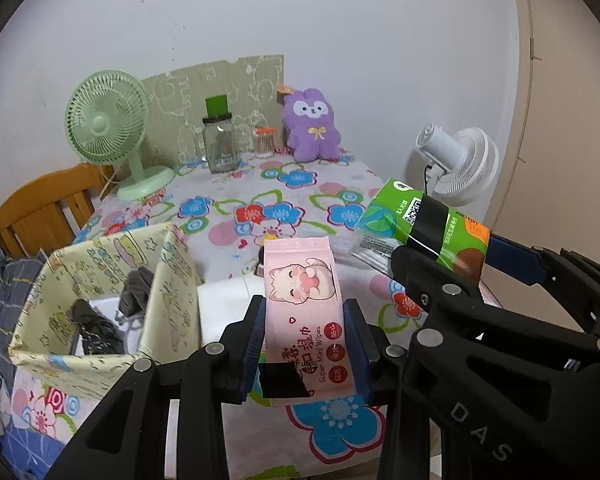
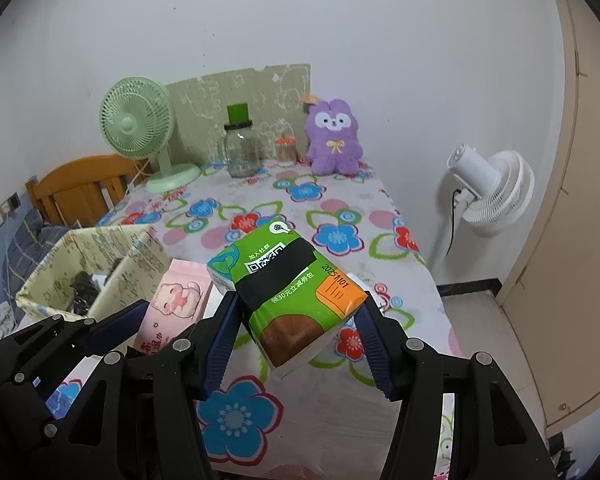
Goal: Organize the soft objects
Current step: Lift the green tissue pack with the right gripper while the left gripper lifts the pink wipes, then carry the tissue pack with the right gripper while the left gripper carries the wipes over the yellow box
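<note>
Far left: wooden chair [image 1: 44,210] behind the desk [image 1: 339,432], w/ a dark checked cloth beside it. On the desk's left edge sits the storage box [image 1: 112,360], pale yellow w/ cartoon print, open top, split by a divider; dark grey soft items lie in its left compartment, can't tell exactly what they are. Behind it, a green fan [image 1: 108,124] stands upright near the wall.

Centre: left gripper [image 1: 304,344] has its jaws closed narrow on the pink wipes pack [image 1: 303,288], blue pads pressing both long sides. Pack is lifted off the desk, just right of the box, cat picture facing up, a black patch near its lower end. Back by the wall: a glass jar [image 1: 220,144] w/ green lid, a small container of cotton swabs [image 1: 264,142], then a purple plush [image 1: 311,126] sitting upright against the cardboard sheet.

Right: right gripper [image 2: 296,332] has jaws set mid-width, clamped on the green tissue pack [image 2: 288,292]. Pack is held above the floral desk cover, tilted, w/ a black band across its top. In the left wrist view it sits up and right of the wipes pack, apart from it. Far right: white fan [image 2: 495,196] on a stand off the desk, by a beige door.
</note>
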The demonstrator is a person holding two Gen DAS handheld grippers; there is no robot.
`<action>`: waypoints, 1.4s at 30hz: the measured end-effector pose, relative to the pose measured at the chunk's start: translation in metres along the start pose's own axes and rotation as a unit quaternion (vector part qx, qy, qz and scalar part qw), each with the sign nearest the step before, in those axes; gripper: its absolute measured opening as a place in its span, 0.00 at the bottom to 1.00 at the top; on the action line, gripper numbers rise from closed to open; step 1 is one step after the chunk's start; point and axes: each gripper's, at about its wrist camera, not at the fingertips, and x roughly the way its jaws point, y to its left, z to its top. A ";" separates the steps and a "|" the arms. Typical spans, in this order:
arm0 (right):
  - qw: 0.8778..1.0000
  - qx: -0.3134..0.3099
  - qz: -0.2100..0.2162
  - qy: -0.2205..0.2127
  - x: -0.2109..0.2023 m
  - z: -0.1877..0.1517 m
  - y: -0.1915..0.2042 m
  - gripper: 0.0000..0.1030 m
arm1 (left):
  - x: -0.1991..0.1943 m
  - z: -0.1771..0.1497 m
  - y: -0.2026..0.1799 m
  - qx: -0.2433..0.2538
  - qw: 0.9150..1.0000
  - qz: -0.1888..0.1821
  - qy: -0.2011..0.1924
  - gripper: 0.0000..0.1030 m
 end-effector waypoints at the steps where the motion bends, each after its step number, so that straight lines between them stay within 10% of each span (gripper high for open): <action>1: 1.000 -0.001 0.001 -0.002 -0.002 0.002 0.002 0.59 | -0.003 0.001 0.001 0.000 1.000 0.001 -0.004 0.38; 42: 0.997 -0.043 0.052 -0.029 0.027 0.052 0.113 0.59 | -0.005 0.026 0.115 -0.054 0.996 0.050 -0.040 0.38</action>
